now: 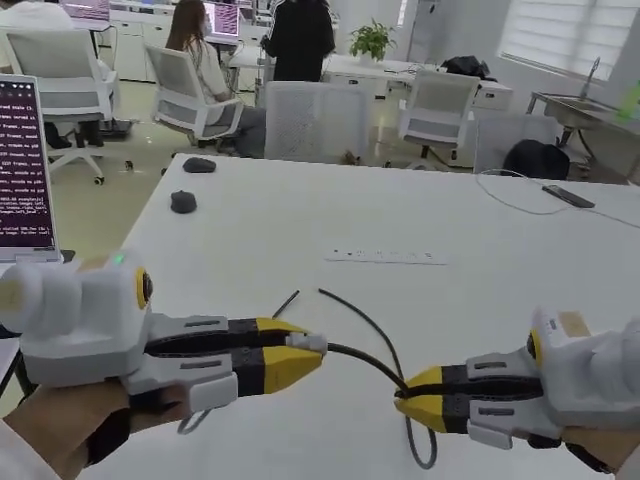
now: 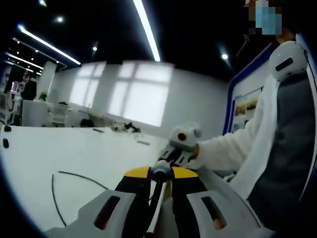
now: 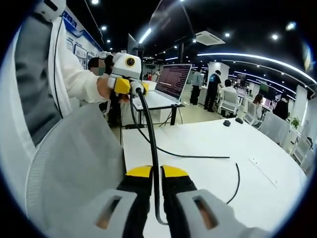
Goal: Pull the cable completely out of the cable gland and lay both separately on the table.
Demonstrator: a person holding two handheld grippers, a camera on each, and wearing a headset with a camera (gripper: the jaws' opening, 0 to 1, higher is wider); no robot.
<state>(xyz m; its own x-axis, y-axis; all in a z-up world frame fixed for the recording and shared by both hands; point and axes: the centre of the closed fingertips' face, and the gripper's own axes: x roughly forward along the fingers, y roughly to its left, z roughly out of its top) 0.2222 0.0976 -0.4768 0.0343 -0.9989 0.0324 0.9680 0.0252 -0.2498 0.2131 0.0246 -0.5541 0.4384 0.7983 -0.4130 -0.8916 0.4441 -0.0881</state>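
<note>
**Cable gland** [image 1: 306, 343]: small and white. It was held just above the table [image 1: 480, 230], over the near edge towards the near-left corner. The left gripper [image 1: 298, 352] had its jaws pressed together on it.

**Cable** [image 1: 362, 357]: thin and black. One end sat in the gland. From there it ran across to the right gripper [image 1: 402, 390], whose jaws were pinched shut on it, also above the near edge. Past that grip the slack dropped in a loop towards the near edge. More black lengths lay curved on the table towards its middle. Whether they were part of the same run could not be told.

**Holder and contents:** the gland held the cable in its bore. How much length was inside could not be told.

**Progress, as judged:** both pieces were gripped and lined up for the pull. The cable was not yet out of the gland, and neither piece had been laid down.

**Left to do:** draw the cable fully out, then set the gland and cable down apart on the table.
</note>
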